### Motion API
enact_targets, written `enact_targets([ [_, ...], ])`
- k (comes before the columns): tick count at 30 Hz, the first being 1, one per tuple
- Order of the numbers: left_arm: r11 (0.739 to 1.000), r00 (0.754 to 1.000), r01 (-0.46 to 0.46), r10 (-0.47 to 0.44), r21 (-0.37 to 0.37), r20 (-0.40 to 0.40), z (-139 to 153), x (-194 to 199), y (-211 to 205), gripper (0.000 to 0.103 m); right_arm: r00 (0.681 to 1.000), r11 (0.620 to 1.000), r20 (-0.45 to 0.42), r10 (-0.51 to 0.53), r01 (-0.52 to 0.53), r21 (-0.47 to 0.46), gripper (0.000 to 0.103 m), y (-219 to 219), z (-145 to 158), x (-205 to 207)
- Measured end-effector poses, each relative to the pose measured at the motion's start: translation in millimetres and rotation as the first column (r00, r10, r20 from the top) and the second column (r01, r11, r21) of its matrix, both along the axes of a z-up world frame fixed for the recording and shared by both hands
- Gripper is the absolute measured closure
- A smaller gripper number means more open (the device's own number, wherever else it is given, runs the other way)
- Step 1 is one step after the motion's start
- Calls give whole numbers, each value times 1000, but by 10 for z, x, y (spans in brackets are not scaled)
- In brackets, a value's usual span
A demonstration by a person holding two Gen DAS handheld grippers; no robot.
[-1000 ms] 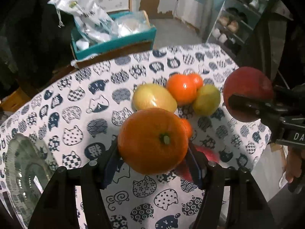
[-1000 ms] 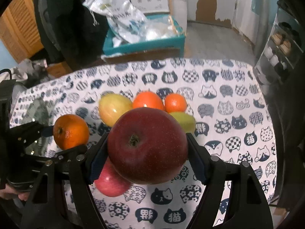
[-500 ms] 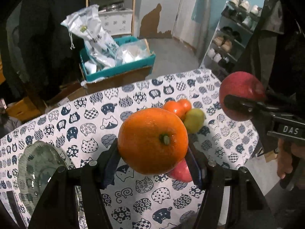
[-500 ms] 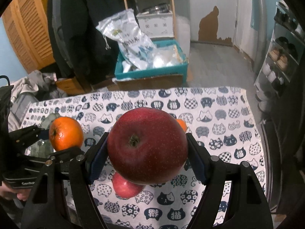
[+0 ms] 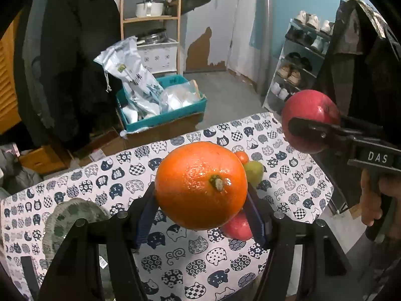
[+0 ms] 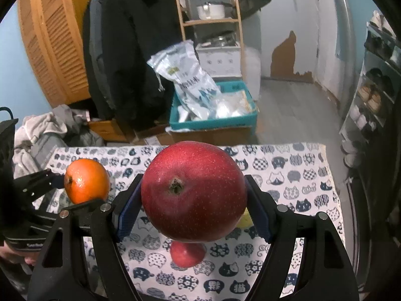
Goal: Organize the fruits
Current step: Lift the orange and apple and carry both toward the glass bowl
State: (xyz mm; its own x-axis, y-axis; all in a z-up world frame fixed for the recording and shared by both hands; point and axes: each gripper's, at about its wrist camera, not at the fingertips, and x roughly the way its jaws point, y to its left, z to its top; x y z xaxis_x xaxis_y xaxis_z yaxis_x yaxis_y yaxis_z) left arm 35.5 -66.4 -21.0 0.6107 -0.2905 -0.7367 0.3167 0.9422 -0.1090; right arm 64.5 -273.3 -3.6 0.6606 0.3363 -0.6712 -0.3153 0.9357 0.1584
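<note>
Left wrist view: the left gripper (image 5: 201, 200) holds an orange (image 5: 201, 186) at the centre of the frame, its blue pads pressed against both flanks of the fruit and the stem end facing the camera. At right of the frame the right gripper (image 5: 312, 128) clamps a red apple (image 5: 309, 111); a hand (image 5: 376, 200) grips its handle at the right edge. Both fruits hang clear above the cat-print tablecloth (image 5: 112, 173). Behind the orange a small tangerine (image 5: 242, 156), a green-yellow fruit (image 5: 254, 171) and a second red apple (image 5: 236, 227) lie on the cloth, partly hidden. A glass plate (image 5: 72, 215) sits at lower left.

Right wrist view: the red apple (image 6: 194, 192) fills the centre, seized between the pads of the right gripper (image 6: 194, 208), calyx toward the camera. The orange (image 6: 86, 180) appears at mid-left. The second apple (image 6: 186, 253) rests on the cloth directly below. Beyond the table's far edge stands a teal crate (image 6: 213, 123) with white bags.
</note>
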Motion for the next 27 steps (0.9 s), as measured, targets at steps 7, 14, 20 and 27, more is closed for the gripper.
enact_targets([
  [7, 1000, 999, -22, 22, -9, 25, 138, -69, 136, 37, 999, 1000, 28, 23, -24, 14, 27, 141, 146, -18],
  [14, 998, 998, -50, 51, -25, 40, 212, -113, 303, 37, 998, 998, 33, 55, -55, 16, 27, 340, 208, -3],
  [20, 996, 995, -83, 84, -28, 54, 259, -167, 486, 37, 995, 996, 36, 89, -90, 23, 27, 559, 253, 26],
  [27, 990, 990, -133, 135, -39, 48, 221, -233, 782, 37, 990, 990, 26, 141, -141, 21, 27, 896, 255, 60],
])
